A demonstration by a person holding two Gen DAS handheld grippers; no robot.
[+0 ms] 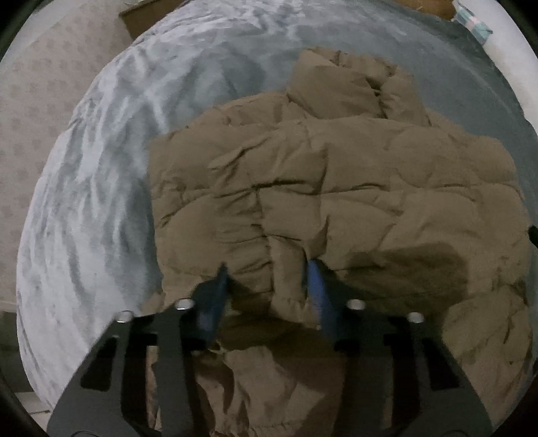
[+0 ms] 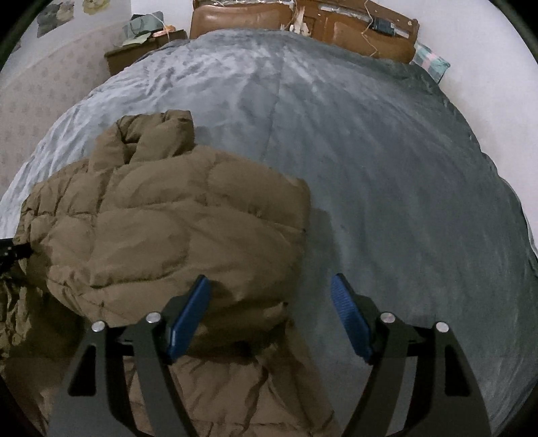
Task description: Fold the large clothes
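A brown quilted puffer jacket point(image 1: 336, 188) lies partly folded on a grey-blue bed cover point(image 1: 111, 168). Its hood point(image 1: 339, 87) points to the far side. My left gripper point(image 1: 267, 269) is low over the jacket's near part, jaws apart, with a ridge of fabric rising between the blue pads point(image 1: 317, 289); a grip cannot be confirmed. In the right wrist view the jacket point(image 2: 175, 215) fills the left half. My right gripper point(image 2: 270, 285) is open and empty, straddling the jacket's right edge, its right pad point(image 2: 349, 316) over bare cover.
The bed cover point(image 2: 386, 168) stretches wide to the right and far side. A brown headboard point(image 2: 302, 23) stands at the back, a checked pillow point(image 2: 430, 60) at the back right, a wooden nightstand point(image 2: 141, 47) at the back left. A patterned wall point(image 1: 43, 111) runs along the left.
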